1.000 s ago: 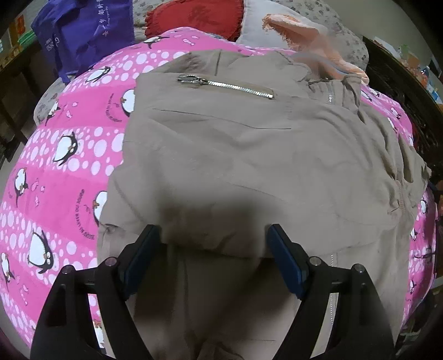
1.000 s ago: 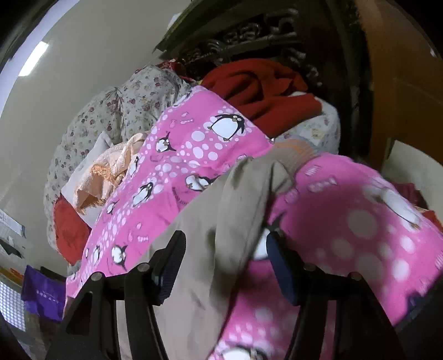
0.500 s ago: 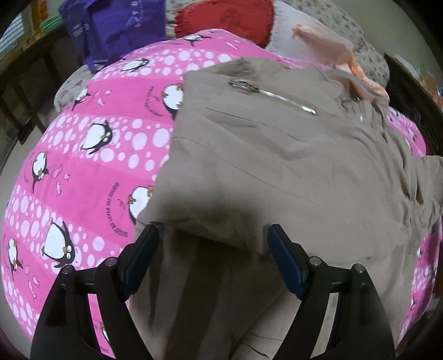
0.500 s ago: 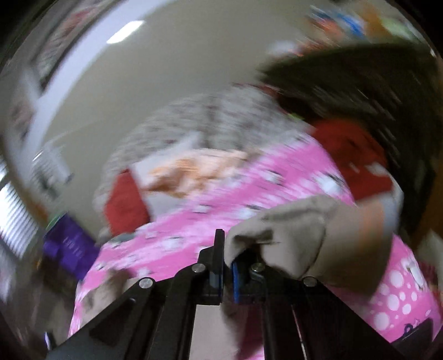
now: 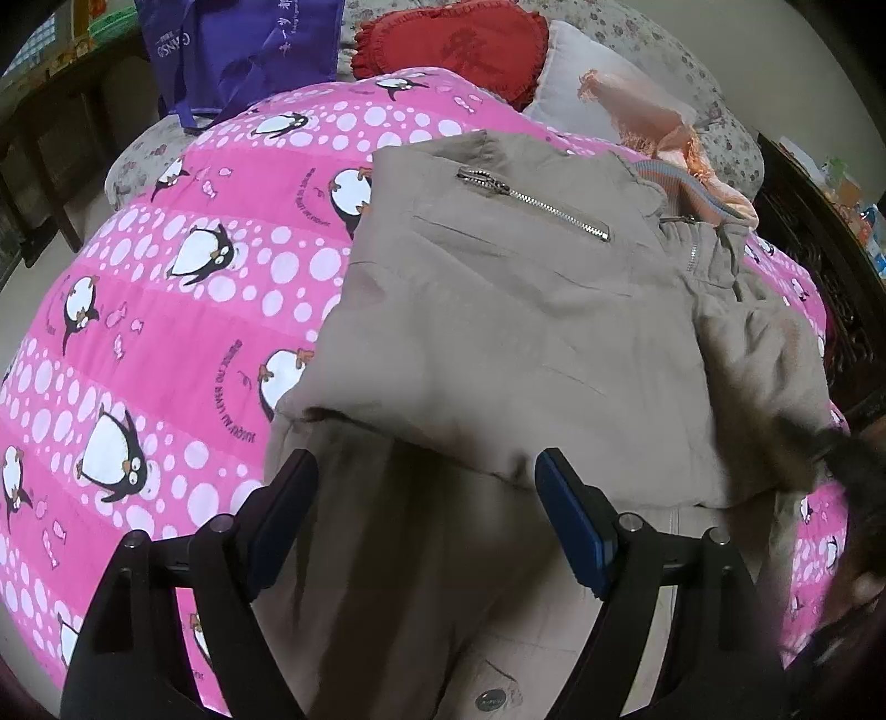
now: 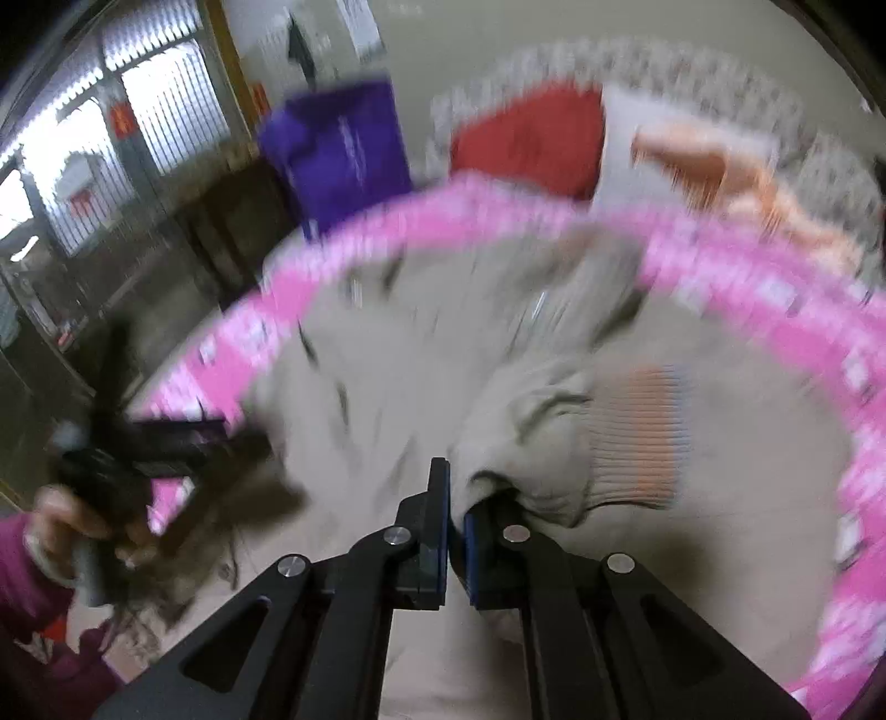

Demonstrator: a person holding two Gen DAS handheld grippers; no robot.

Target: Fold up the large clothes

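Jacket (image 5: 498, 332) — pink penguin quilt (image 5: 166, 332), bed

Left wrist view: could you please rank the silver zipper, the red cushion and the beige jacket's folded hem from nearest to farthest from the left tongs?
1. Folded hem, just ahead, between the open left tongs.
2. Silver zipper, farther up the jacket, centre-right.
3. Red cushion, beyond the pink blanket, top centre.

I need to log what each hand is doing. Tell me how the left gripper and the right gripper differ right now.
The left gripper stands open above the beige jacket with nothing pinched; the right gripper is shut on a bunch of the jacket's cloth near its ribbed cuff. The left wrist view is sharp, the right wrist view smeared by motion. Both are black with blue pads and point down over the pink penguin blanket.
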